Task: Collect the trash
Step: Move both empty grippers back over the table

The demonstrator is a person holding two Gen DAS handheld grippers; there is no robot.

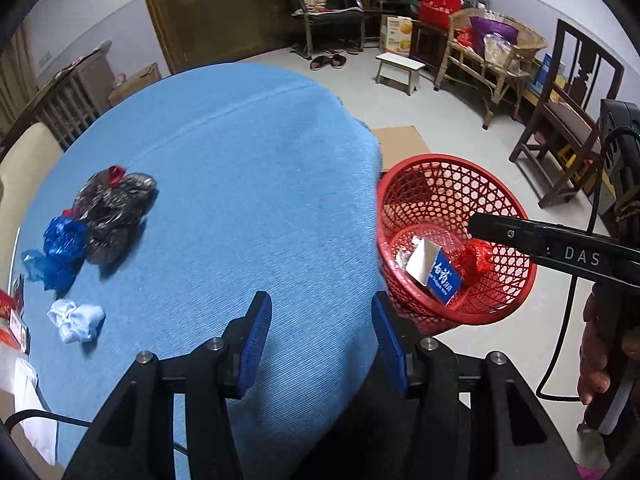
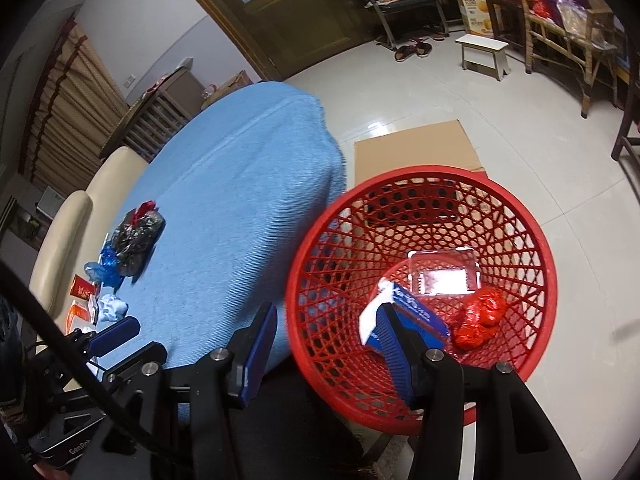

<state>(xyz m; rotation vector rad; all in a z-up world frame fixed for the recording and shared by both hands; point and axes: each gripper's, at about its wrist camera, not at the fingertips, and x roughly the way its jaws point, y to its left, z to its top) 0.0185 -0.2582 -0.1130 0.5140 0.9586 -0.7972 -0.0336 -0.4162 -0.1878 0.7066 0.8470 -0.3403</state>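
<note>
My left gripper (image 1: 320, 304) hangs open over the blue tablecloth (image 1: 240, 168), nothing between its fingers. To its left on the cloth lie a crumpled black-silver bag (image 1: 114, 208), a blue wrapper (image 1: 60, 248) and a white tissue wad (image 1: 76, 320). Beside the table stands a red mesh basket (image 2: 520, 216) holding a blue-white box (image 2: 416, 314), a red wrapper (image 2: 478, 316) and a clear tray (image 2: 444, 276). My right gripper (image 2: 326, 316) is open above the basket's near rim, one finger over the inside, one outside. It holds nothing.
A flat cardboard sheet (image 2: 412, 148) lies on the floor behind the basket. A cream chair back (image 2: 68, 216) borders the table's left side. A white stool (image 1: 400, 68), a dark wooden chair (image 1: 568, 120) and a wicker seat (image 1: 492, 52) stand farther off. A hand (image 1: 600, 360) grips the right tool.
</note>
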